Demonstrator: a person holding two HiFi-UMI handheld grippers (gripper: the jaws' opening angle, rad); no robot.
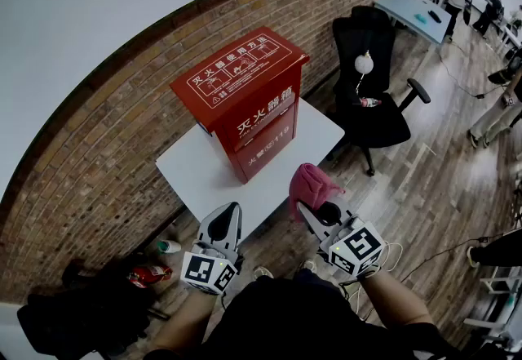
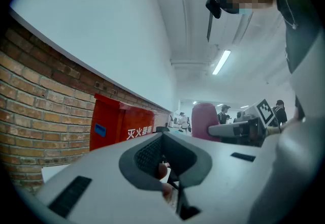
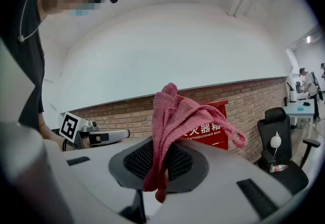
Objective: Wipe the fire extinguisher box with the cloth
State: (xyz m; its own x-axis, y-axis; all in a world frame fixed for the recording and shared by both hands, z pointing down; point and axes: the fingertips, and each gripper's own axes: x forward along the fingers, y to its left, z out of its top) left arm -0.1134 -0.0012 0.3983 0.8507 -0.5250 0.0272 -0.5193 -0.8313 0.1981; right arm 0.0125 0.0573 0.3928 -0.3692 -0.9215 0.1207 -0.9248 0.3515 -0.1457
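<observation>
The red fire extinguisher box stands upright on a small white table against the brick wall. My right gripper is below the table's near right corner, shut on a bunched pink cloth. In the right gripper view the cloth sticks up from the jaws and hides part of the box. My left gripper is at the table's near edge, shut and holding nothing. The left gripper view shows its jaws, the box and the cloth.
A black office chair with a white object and a bottle on its seat stands right of the table. Dark bags and bottles lie on the floor at the left. People stand by a desk far back.
</observation>
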